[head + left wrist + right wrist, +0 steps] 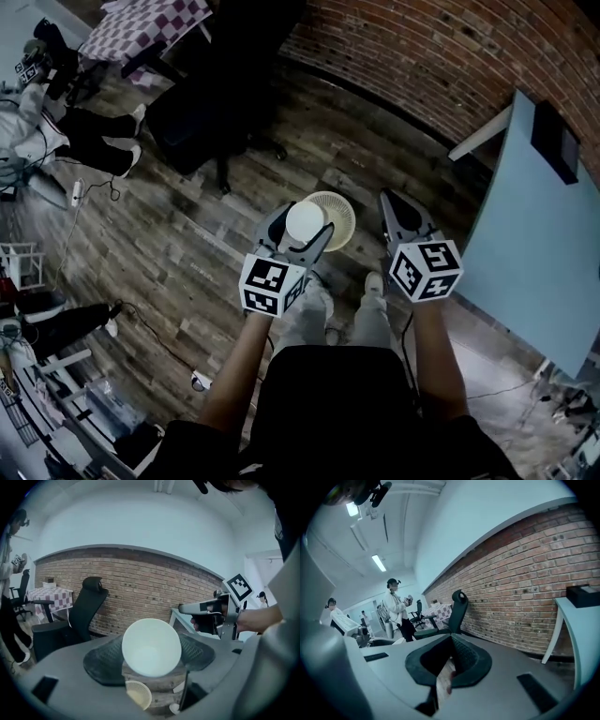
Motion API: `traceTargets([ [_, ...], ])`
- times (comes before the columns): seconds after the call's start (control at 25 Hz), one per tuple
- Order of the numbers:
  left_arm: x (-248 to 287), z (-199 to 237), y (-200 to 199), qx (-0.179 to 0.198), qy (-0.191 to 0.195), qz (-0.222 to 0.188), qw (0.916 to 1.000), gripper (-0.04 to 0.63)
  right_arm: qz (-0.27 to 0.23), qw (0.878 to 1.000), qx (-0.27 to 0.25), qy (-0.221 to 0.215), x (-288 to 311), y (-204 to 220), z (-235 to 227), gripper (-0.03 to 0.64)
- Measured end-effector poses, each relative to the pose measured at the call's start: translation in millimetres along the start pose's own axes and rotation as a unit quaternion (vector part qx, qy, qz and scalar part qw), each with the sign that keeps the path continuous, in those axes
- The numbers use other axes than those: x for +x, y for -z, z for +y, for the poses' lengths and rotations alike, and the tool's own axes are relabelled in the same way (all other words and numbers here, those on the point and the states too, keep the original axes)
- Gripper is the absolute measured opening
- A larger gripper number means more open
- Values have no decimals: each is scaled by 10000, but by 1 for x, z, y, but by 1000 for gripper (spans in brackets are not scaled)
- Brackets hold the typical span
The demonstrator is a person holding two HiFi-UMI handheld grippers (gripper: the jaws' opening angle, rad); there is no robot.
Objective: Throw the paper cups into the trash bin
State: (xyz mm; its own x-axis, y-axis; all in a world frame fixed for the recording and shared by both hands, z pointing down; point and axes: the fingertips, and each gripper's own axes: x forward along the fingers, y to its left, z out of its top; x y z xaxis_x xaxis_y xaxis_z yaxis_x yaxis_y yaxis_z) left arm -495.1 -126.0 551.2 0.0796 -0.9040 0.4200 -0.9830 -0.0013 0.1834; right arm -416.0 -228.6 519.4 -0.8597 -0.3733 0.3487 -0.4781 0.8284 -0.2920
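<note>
Left gripper [298,232] is grasping a paper cup [151,647] above the trash bin [345,217], drop pending; right gripper [398,214] jaws are sitting clenched, empty.

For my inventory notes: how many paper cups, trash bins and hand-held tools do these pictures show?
Paper cup: 1
Trash bin: 1
Tools: 2 (left tool, right tool)
Total: 4
</note>
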Motion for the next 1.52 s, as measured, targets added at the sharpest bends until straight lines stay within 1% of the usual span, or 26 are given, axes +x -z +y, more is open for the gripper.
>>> traceTargets([
  [0.16,22,12,39,-58,230,324,9992,345,219,9993,112,269,10,31,-13,-3],
  [0.44,62,22,115,-312,355,869,9951,345,698,9958,253,532,27,89,-42,-3],
  [0.56,79,26,144,-368,354,1003,9936,345,872,9944,317,508,38,117,-52,-5],
  [0.72,102,35,180,-342,330,1119,9926,345,1038,9928,354,483,56,156,-64,-3],
  [0.8,111,39,198,-359,338,1145,9922,345,1108,9917,422,499,64,176,-70,-3],
  [0.92,128,49,226,-479,312,1146,9918,345,1231,9896,539,517,76,207,-78,-3],
  [1.12,157,60,290,-609,193,1412,9879,345,1584,9848,567,442,92,268,-88,-5],
  [1.24,179,70,332,-572,198,1568,9858,345,1615,9847,490,422,111,301,-99,-5],
  [1.36,195,79,376,-684,82,1731,9825,345,1731,9829,438,441,123,340,-111,-3],
  [1.52,215,87,418,-767,29,1869,9794,345,1991,9778,451,477,136,389,-122,-3],
])
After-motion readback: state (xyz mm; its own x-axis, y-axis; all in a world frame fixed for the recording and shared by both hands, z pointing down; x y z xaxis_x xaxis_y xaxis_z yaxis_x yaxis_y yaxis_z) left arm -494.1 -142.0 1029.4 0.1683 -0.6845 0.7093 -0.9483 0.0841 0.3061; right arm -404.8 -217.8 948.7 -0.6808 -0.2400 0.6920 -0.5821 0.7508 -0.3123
